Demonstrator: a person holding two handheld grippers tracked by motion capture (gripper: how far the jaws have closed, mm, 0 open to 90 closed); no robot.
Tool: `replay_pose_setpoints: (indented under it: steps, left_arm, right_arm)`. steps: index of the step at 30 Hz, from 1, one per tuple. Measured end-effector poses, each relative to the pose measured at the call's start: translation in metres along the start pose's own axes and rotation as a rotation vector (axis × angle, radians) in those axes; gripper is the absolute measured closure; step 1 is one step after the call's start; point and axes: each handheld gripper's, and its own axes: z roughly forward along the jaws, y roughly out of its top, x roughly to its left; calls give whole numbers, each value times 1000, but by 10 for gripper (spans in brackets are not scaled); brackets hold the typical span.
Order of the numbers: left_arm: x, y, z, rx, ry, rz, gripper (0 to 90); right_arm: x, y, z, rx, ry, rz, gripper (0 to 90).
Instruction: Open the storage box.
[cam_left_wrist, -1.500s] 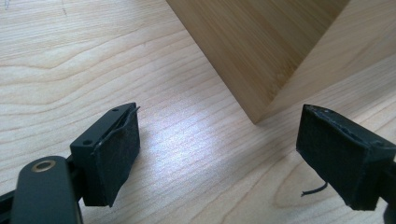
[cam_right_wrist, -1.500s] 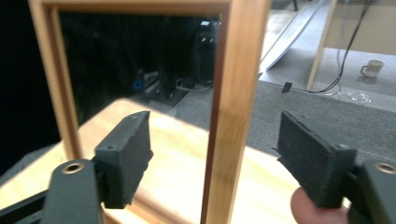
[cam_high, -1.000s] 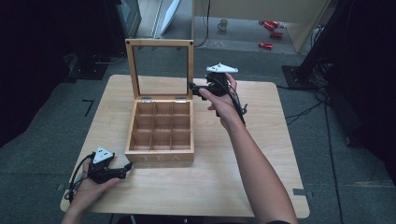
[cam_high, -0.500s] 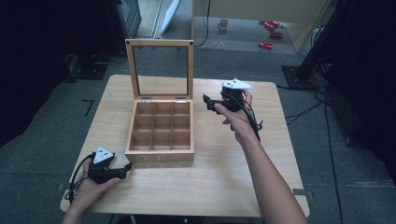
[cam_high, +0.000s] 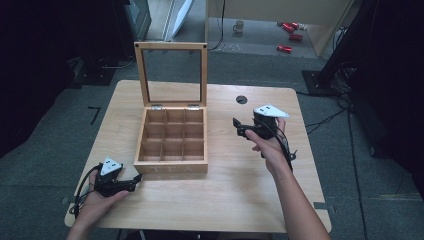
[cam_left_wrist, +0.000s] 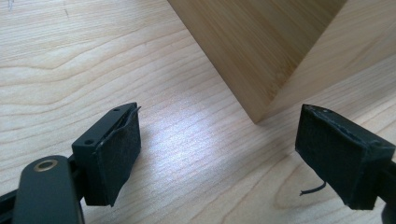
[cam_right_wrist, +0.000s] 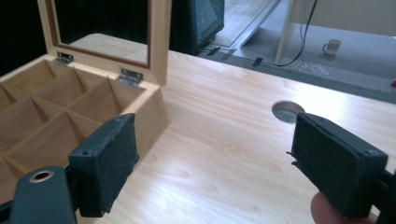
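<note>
Light wooden table (cam_high: 220, 190) with rounded corners, standing on a grey floor. A round cable hole (cam_high: 241, 99) lies in its far part, right of centre. Left of centre stands a wooden tea box (cam_high: 172, 165), divided into nine open compartments; its glass-paned lid (cam_high: 172, 72) is raised upright at the far side on two metal hinges. At the near left corner, the left gripper (cam_high: 134, 181) rests on the tabletop, its spread jaws pointing at the box's near left corner.
</note>
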Motion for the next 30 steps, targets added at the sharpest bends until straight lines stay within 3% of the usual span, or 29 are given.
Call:
replay_pose_setpoints:
  steps: [12, 30]
  left_arm:
    - [-1, 0, 0, 3, 7, 3, 150]
    - [-3, 0, 1, 6, 21, 10, 153]
  right_arm:
    - [-21, -34, -32, -4, -42, 34, 145]
    - [-55, -103, -65, 47, -140, 119, 145]
